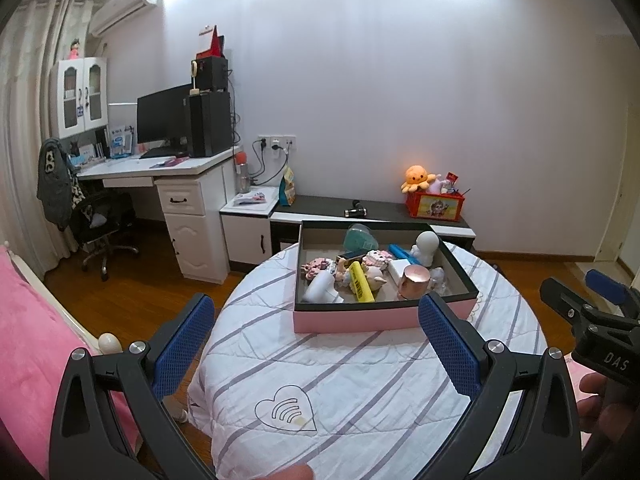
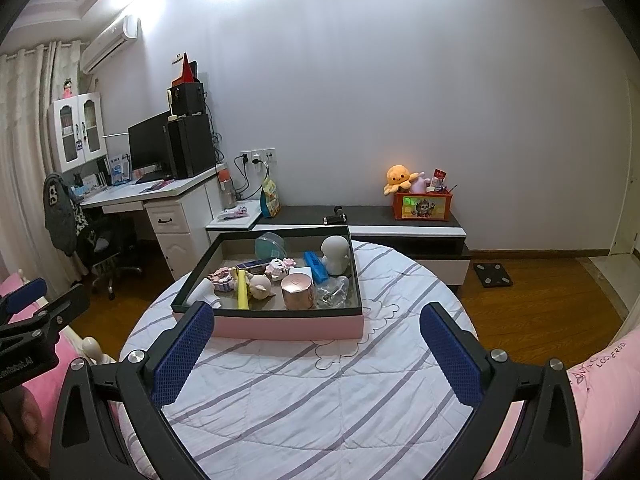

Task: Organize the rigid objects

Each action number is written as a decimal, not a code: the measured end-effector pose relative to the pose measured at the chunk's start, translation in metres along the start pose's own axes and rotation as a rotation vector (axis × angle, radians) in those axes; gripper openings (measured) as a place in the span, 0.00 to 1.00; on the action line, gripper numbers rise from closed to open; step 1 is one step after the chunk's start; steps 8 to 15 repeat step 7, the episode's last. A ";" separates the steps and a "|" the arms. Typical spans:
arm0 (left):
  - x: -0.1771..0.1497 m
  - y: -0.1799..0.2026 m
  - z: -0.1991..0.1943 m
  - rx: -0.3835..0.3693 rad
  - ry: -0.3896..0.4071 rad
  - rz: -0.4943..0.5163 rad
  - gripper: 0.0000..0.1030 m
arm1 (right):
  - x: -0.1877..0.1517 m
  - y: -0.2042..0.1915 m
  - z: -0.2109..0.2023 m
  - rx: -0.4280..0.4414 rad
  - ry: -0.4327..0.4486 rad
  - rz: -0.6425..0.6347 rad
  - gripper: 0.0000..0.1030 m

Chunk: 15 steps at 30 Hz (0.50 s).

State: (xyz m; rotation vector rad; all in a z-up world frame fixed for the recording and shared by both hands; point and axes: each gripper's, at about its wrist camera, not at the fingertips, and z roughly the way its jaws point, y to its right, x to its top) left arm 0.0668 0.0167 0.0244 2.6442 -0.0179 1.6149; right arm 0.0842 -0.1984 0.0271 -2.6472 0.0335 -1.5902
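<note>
Pink tray (image 1: 360, 317) crammed with jumbled trinkets, left gripper (image 1: 316, 344) and right gripper (image 2: 316, 352) both spread, empty

A plain pale wall (image 1: 400, 100) stands ahead, lit from above by bright ceiling light. Far left are cream curtains (image 1: 24, 120), an air conditioner (image 1: 124, 6) high up, and a white desk (image 1: 176, 172) bearing a dark monitor (image 1: 162, 118). A low dark-topped cabinet (image 2: 372, 216) runs along the wall. The floor (image 2: 540, 304) is brown wood.
</note>
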 end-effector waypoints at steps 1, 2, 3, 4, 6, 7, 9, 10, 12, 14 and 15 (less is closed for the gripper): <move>0.000 0.000 0.000 -0.004 0.002 0.000 1.00 | 0.000 0.000 0.001 0.000 -0.003 0.000 1.00; 0.000 0.000 0.001 -0.010 0.002 -0.002 1.00 | -0.001 -0.001 0.002 -0.001 -0.006 -0.001 1.00; 0.000 0.000 0.001 -0.011 0.004 -0.003 1.00 | -0.001 -0.001 0.003 0.000 -0.008 -0.001 1.00; 0.000 0.000 0.002 -0.011 0.004 -0.004 1.00 | -0.001 0.000 0.004 -0.001 -0.012 0.000 1.00; 0.000 0.001 0.003 -0.016 0.003 -0.005 1.00 | -0.001 0.000 0.007 -0.002 -0.016 0.001 1.00; 0.000 0.001 0.004 -0.014 0.002 -0.004 1.00 | -0.001 0.000 0.008 -0.002 -0.017 0.001 1.00; 0.000 0.001 0.004 -0.014 0.002 -0.004 1.00 | -0.001 0.000 0.008 -0.002 -0.017 0.001 1.00; 0.000 0.001 0.004 -0.014 0.002 -0.004 1.00 | -0.001 0.000 0.008 -0.002 -0.017 0.001 1.00; 0.000 0.001 0.004 -0.014 0.002 -0.004 1.00 | -0.001 0.000 0.008 -0.002 -0.017 0.001 1.00; 0.000 0.001 0.004 -0.014 0.002 -0.004 1.00 | -0.001 0.000 0.008 -0.002 -0.017 0.001 1.00; 0.000 0.001 0.004 -0.014 0.002 -0.004 1.00 | -0.001 0.000 0.008 -0.002 -0.017 0.001 1.00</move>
